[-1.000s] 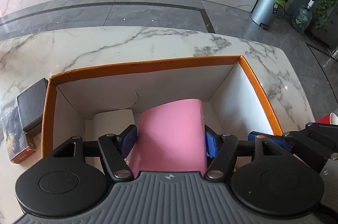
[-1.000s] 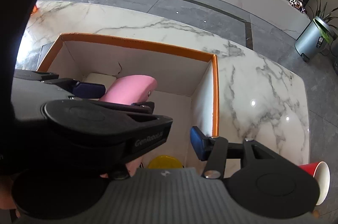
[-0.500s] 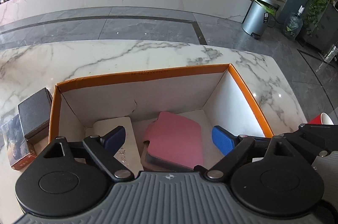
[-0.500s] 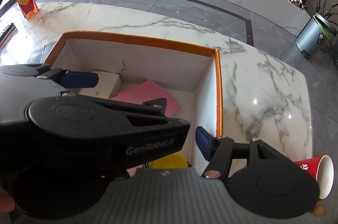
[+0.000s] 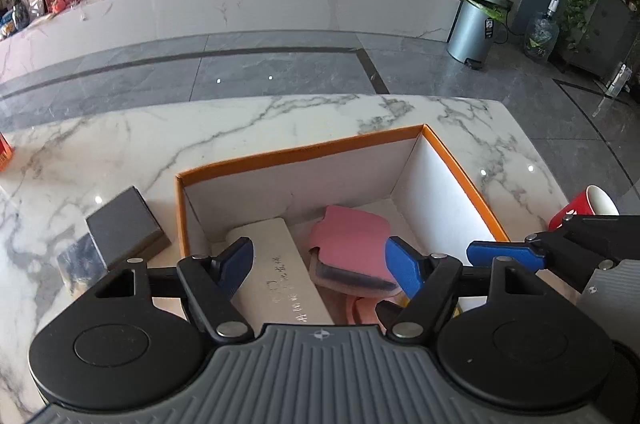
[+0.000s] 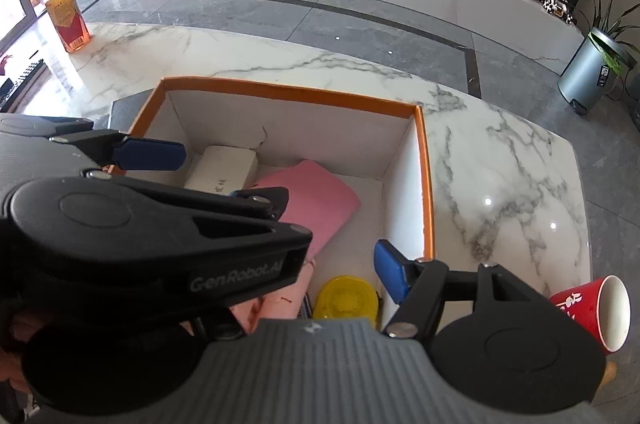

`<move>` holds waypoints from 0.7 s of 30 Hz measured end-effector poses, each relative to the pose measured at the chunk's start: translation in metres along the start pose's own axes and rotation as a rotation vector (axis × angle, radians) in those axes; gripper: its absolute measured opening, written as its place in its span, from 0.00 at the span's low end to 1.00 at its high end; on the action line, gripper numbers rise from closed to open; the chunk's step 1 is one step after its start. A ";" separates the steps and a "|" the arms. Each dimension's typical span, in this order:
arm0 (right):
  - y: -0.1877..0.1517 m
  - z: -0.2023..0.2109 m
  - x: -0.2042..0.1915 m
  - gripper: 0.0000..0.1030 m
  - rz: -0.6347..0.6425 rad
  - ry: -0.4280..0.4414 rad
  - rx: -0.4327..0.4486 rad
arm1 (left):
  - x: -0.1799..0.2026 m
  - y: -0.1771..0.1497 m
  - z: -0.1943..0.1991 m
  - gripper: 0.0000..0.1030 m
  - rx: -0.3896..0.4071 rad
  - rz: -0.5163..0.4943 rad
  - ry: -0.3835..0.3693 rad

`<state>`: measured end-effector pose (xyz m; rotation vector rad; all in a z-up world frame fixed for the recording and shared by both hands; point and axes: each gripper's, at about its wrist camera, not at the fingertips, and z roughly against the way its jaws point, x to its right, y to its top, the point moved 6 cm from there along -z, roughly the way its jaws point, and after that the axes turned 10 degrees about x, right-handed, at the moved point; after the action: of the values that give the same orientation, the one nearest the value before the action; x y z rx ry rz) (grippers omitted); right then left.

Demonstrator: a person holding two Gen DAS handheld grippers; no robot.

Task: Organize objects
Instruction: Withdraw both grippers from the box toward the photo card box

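Observation:
A pink flat case (image 5: pixel 352 224) (image 6: pixel 308 200) lies on the floor of the orange-rimmed white box (image 5: pixel 304 152) (image 6: pixel 288 90), beside a long white carton (image 5: pixel 276 256) (image 6: pixel 222 170). My left gripper (image 5: pixel 320 268) (image 6: pixel 204 172) hovers above them, its jaws closing with nothing pressed between the blue pads. A yellow round lid (image 6: pixel 346 298) rests in the box's near right corner. My right gripper (image 6: pixel 312 272) hangs over that corner with its jaws opening. Only its right pad (image 6: pixel 390 272) shows and nothing touches it. The left gripper hides the other finger.
A dark grey box (image 5: pixel 124 228) lies on the marble table left of the orange box. On the table to the right a red paper cup (image 6: pixel 592 308) (image 5: pixel 592 208) lies on its side. An orange carton (image 6: pixel 66 18) stands at the table's far left corner.
The left gripper let go of the pink case, which dropped flat into the box, then rose and pulled back. The right gripper also lifted and its jaws widened.

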<state>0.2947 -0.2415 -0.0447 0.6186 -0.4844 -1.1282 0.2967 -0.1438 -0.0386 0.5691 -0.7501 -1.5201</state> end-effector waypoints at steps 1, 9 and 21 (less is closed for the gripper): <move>0.001 0.006 -0.006 0.66 -0.003 0.006 0.013 | -0.005 0.001 0.009 0.84 0.012 -0.016 0.005; -0.009 0.056 -0.070 0.69 -0.077 0.065 0.123 | -0.061 -0.006 0.072 0.87 0.071 -0.067 0.094; -0.008 0.080 -0.169 0.74 -0.067 0.180 0.243 | -0.136 -0.041 0.124 0.83 0.189 -0.050 0.197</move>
<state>0.1774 -0.1026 0.0010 0.9459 -0.4510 -1.0733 0.1904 0.0063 0.0019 0.8717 -0.7348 -1.4230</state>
